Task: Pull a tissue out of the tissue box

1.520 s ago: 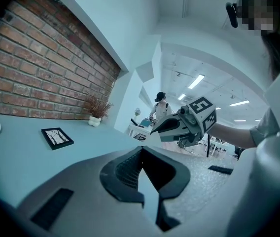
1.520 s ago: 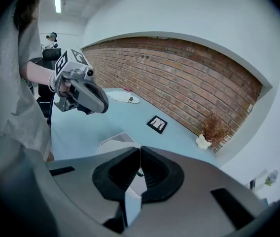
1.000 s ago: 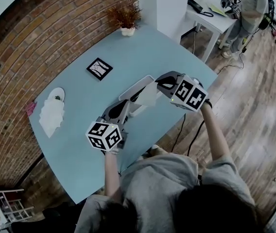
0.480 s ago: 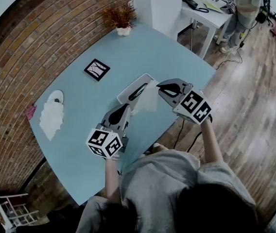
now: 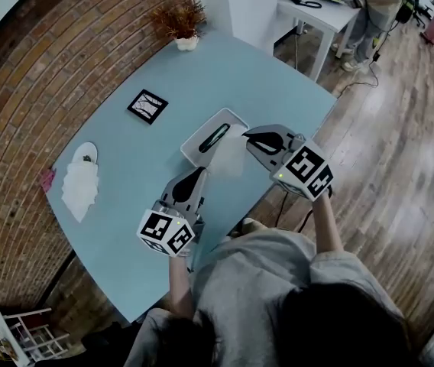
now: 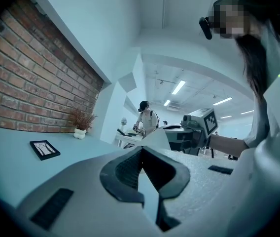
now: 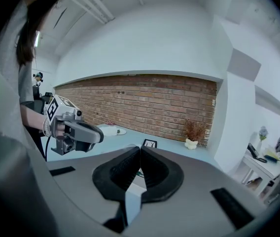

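Observation:
The white tissue box (image 5: 215, 138) lies flat on the blue table (image 5: 125, 151), its dark slot facing up. A white tissue (image 5: 229, 156) hangs in the air just in front of the box, spread between both grippers. My right gripper (image 5: 249, 134) is shut on the tissue's upper corner, and the sheet shows between its jaws (image 7: 132, 194). My left gripper (image 5: 200, 177) is shut on the lower corner; the tissue (image 6: 155, 136) rises from its closed tips toward the right gripper (image 6: 199, 127). The left gripper (image 7: 73, 132) shows in the right gripper view.
A black picture frame (image 5: 147, 105) lies behind the box and a small potted plant (image 5: 180, 23) stands at the far corner. A white plate with spread tissues (image 5: 79, 183) sits at the left by the brick wall. A person stands at a white desk (image 5: 316, 2) beyond.
Both grippers have drawn back from the box toward the table's near edge, carrying the tissue with them. The box's slot, covered by the tissue before, now shows.

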`<state>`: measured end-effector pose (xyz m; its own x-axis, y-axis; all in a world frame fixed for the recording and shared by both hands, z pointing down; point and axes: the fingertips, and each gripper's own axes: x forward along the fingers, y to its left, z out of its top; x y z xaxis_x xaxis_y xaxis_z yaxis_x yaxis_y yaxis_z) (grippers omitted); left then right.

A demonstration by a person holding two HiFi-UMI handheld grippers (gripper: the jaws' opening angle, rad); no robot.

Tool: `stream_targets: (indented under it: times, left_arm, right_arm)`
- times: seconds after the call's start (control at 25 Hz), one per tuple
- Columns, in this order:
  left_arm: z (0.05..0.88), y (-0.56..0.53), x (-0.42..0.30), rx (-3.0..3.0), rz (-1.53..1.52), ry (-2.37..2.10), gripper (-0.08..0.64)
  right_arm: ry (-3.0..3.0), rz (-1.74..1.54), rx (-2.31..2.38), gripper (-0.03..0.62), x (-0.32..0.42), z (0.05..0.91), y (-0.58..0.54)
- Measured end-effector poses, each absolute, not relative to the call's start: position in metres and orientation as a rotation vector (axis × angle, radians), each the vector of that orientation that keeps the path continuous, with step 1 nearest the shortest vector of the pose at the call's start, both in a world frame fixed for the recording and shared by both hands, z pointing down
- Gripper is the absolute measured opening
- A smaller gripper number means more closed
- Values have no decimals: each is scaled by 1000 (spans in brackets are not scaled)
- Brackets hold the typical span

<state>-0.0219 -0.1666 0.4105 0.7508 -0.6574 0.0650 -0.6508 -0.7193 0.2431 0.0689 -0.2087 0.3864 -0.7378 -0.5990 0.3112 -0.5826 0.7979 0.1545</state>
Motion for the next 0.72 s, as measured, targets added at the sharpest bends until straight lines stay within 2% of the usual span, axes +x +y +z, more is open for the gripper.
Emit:
stream_targets:
  times: [0.72]
  left_arm:
    - [410, -158, -32, 2719, -45, -1033, 3]
  right_arm:
    - [-2672, -54, 934, 2, 67, 382, -199]
